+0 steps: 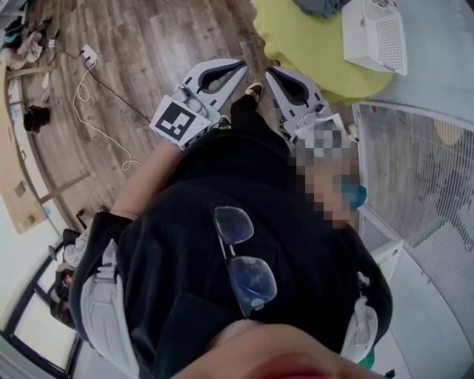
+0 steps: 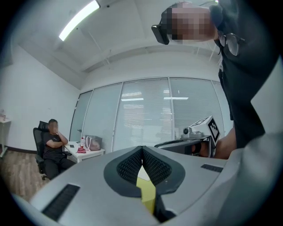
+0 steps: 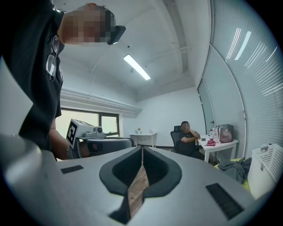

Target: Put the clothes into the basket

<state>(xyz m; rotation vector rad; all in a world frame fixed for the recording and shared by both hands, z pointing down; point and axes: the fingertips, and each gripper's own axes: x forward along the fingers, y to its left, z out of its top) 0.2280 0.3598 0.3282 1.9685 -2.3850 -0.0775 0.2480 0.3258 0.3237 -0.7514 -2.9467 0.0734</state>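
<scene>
A heap of grey clothes (image 1: 320, 6) lies on a round yellow mat (image 1: 296, 37) on the wooden floor (image 1: 148, 44), near the mat's far edge. The white slatted basket (image 1: 375, 33) stands just beside the heap, at the mat's right edge; the right gripper view shows the same pair, clothes (image 3: 234, 167) low and basket (image 3: 268, 170) next to them. None of the clothes can be seen inside the basket.

Short of the mat, the left tool (image 1: 241, 66) and the right tool (image 1: 272, 72) are held side by side above the floor, both pointing towards it. Each has its jaws pressed together at the tips, with nothing between them: only yellow mat shows through the left tool's (image 2: 142, 148) gap, and only floorboards through the right tool's (image 3: 141, 148).

A white cable (image 1: 85, 104) trails over the floor to the left. In the background, a person (image 3: 188, 137) sits in a black chair.
</scene>
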